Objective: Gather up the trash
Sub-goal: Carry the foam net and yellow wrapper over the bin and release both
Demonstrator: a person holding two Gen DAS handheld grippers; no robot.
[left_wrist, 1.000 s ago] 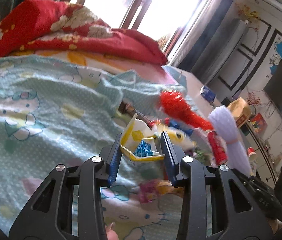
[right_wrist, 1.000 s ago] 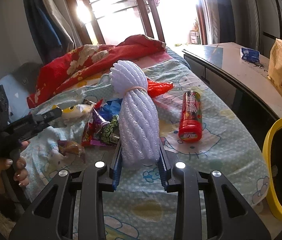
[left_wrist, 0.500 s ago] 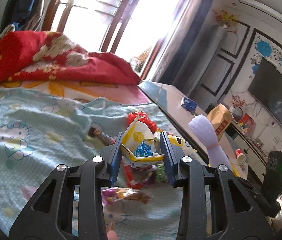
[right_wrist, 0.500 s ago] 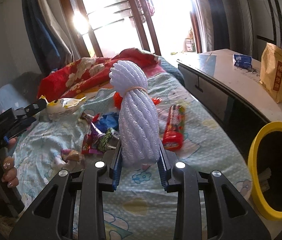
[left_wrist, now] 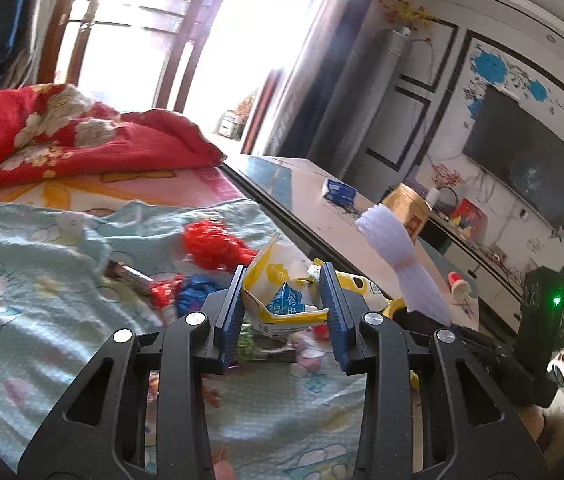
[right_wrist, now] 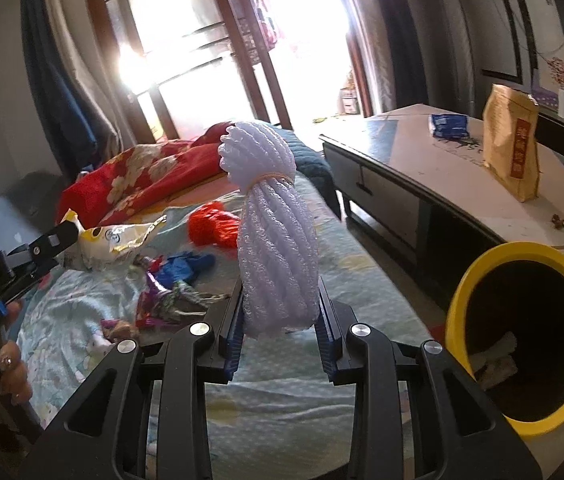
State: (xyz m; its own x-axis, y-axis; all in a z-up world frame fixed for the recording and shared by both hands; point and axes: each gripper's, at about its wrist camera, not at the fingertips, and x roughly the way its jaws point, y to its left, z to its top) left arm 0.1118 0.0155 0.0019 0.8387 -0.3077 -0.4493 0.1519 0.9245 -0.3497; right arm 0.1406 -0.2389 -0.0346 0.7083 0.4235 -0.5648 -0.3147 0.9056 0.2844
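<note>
My left gripper [left_wrist: 283,300] is shut on a crumpled yellow and white wrapper [left_wrist: 278,300] with a blue label, held above the bed; the same wrapper [right_wrist: 110,240] shows at the left of the right wrist view. My right gripper [right_wrist: 280,312] is shut on a white foam net bundle [right_wrist: 276,240] tied with a rubber band, standing upright; that bundle [left_wrist: 397,256] also shows in the left wrist view. A yellow-rimmed trash bin [right_wrist: 457,300] stands low at the right, with some trash inside. On the bed lie a red foam net [right_wrist: 212,226], a blue wrapper [right_wrist: 188,266] and several colourful wrappers [right_wrist: 166,304].
The bed [right_wrist: 282,400] has a light blue cartoon sheet and a red floral quilt [right_wrist: 138,176] at its far end. Right of the bed stands a low cabinet [right_wrist: 421,168] with a tan paper bag [right_wrist: 515,140] and a blue packet [right_wrist: 447,126]. A hand [right_wrist: 10,372] grips the left tool.
Both grippers have risen and swung right with their loads. The bin's opening has come into fuller view. The red can lying on the bed has gone out of sight.
</note>
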